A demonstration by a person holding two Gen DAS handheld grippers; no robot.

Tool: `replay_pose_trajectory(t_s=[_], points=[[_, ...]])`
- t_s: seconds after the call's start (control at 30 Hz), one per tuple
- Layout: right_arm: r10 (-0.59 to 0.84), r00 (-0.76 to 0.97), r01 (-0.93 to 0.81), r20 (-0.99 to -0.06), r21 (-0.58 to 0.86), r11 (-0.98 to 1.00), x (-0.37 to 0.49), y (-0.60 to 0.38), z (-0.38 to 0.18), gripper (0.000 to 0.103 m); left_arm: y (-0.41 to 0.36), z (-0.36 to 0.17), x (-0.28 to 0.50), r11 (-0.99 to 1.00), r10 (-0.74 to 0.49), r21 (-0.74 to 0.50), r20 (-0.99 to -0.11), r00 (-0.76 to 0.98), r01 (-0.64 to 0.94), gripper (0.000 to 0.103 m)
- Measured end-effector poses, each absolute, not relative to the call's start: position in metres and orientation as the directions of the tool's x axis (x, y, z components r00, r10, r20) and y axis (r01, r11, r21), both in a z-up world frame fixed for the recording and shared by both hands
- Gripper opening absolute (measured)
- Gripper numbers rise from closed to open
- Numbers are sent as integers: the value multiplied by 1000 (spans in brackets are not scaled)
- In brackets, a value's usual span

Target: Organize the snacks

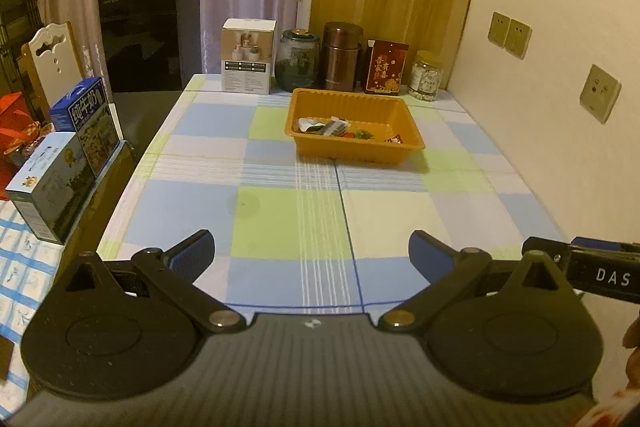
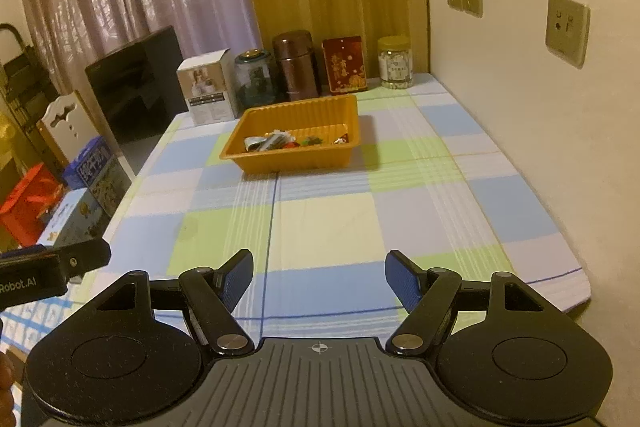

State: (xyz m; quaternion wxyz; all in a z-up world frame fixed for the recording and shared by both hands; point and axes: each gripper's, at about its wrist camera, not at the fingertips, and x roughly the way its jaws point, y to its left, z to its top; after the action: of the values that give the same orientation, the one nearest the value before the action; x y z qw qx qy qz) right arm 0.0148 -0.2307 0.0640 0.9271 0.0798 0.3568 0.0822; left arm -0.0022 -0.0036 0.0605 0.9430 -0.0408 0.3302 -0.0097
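- The orange tray (image 1: 304,137) sits on the tabletop (image 1: 280,219) toward its far end, well apart from both my grippers and just in front of the row of containers by the curtain.
- The tray is a shallow rectangle of thin, glossy moulded plastic with ribbed walls and a rolled rim; its long axis runs across the tabletop, left to right, roughly parallel to the far edge. In the right wrist view the tray (image 2: 256,157) looks turned slightly, its left corner nearer me.
- Inside it lie several small wrapped snacks (image 1: 334,127), crinkled foil and plastic wrappers in silver, dark, red and green, scattered along the near side of the floor; I cannot tell which way each one points.
- My left gripper (image 1: 311,251) has its jaws wide apart with nothing between them, only checked cloth below; the pads are blue and ribbed, the arms matte black.
- My right gripper (image 2: 319,279) also has its jaws apart and empty, above the near edge of the tabletop.
- The tabletop wears a smooth cloth of blue, green, cream and lilac checks with fine white stripes.
- Behind the tray stand a white carton (image 1: 249,55), a dark glass jar (image 1: 299,61), a brown metallic cylinder flask (image 1: 341,55), a red box (image 1: 386,73) and a clear jar (image 1: 426,75) of pale pieces.
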Motion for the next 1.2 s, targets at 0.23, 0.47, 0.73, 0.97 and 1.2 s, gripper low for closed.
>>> replay_pose_trajectory(t_s=[0.23,0.47,0.73,0.97,1.2], points=[[229,724,-121,-651,207,971,-3,-222,62,73,-3,52,-19,998,-39,-67,-629,777,-4,103],[230,728,-123,-646,207,971,-7,-219,64,73,-2,52,-24,997,-39,-71,-623,781,-6,103],[220,736,-113,-641,204,972,-8,-220,65,73,-2,52,-24,998,-38,-68,-623,781,-6,103],[219,734,-111,-643,204,973,-9,-219,64,73,-1,53,-25,998,-43,-69,-626,779,0,103],[216,735,-106,-643,207,973,-10,-220,63,73,-2,52,-23,998,-45,-69,-628,777,2,103]])
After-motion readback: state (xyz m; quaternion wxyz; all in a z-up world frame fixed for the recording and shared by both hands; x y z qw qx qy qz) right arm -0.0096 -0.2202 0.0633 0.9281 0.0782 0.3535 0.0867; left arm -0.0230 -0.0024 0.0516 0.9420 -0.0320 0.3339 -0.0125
